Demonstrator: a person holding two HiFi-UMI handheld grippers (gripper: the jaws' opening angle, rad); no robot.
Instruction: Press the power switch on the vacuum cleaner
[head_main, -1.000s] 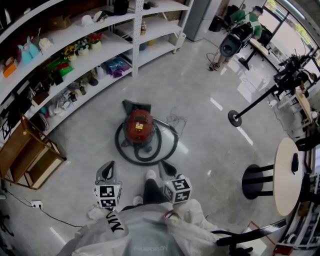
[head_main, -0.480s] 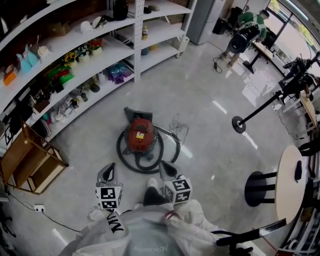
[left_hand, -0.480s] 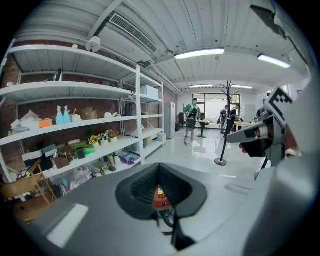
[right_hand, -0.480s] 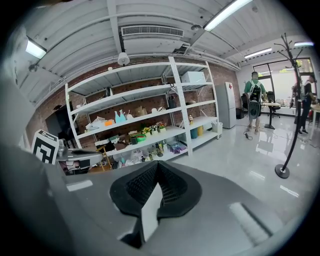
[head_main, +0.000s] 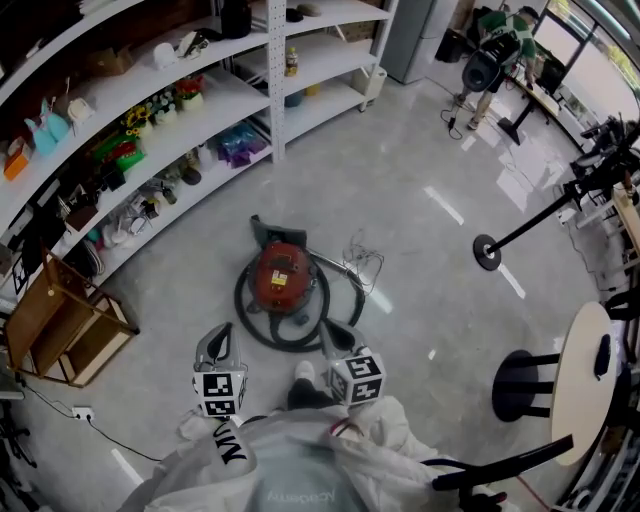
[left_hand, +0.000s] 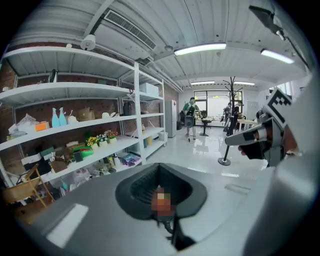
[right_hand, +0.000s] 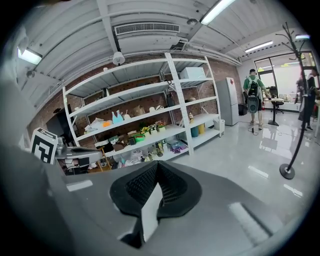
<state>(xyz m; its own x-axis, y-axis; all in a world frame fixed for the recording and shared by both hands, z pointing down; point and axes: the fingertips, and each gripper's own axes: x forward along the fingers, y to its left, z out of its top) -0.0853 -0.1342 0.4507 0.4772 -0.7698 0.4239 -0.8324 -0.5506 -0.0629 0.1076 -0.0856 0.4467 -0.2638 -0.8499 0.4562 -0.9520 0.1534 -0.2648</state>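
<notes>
A red canister vacuum cleaner (head_main: 280, 277) stands on the pale floor, with its black hose (head_main: 300, 338) looped around it and a thin cord (head_main: 360, 262) lying to its right. I hold both grippers low and near my body, short of the vacuum and apart from it. In the head view my left gripper (head_main: 216, 340) is at the vacuum's lower left and my right gripper (head_main: 332, 334) at its lower right. Each gripper's jaws meet at the tips, with nothing held: left gripper (left_hand: 159, 166), right gripper (right_hand: 157, 163). No power switch can be made out.
Long white shelves (head_main: 150, 110) full of small goods line the left side. A wooden crate (head_main: 55, 320) sits at the left. A round table (head_main: 585, 370), a black stool (head_main: 520, 385) and a stand's round base (head_main: 487, 252) are on the right. A person (head_main: 500, 40) stands far back.
The head view has shifted slightly; the vacuum sits a little lower and further right in the picture. Both grippers keep their place and stay shut.
</notes>
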